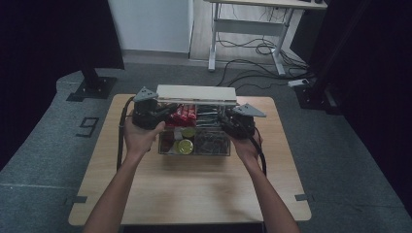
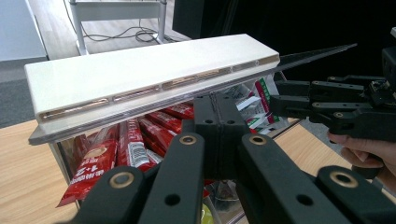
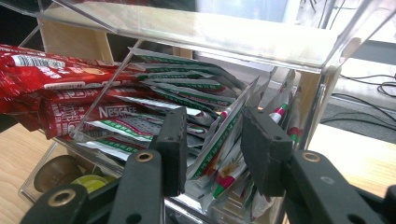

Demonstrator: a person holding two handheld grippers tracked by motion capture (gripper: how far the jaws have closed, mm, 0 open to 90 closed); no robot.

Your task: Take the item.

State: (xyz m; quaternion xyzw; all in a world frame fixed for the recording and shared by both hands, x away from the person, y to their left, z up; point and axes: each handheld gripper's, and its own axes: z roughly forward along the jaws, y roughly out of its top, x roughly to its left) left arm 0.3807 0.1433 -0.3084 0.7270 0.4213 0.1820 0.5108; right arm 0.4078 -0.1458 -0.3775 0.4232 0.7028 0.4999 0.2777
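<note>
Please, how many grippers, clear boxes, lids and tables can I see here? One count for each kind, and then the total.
Grippers: 2 (left gripper, right gripper)
Clear box: 1
Lid: 1
Table: 1
Total: 5

We see a dim, grainy high view with black corners and a paler floor at the top. The gripper views look brighter; glare streaks the clear lid [image 3: 187, 32], and the nearest jaws blur softly.
</note>
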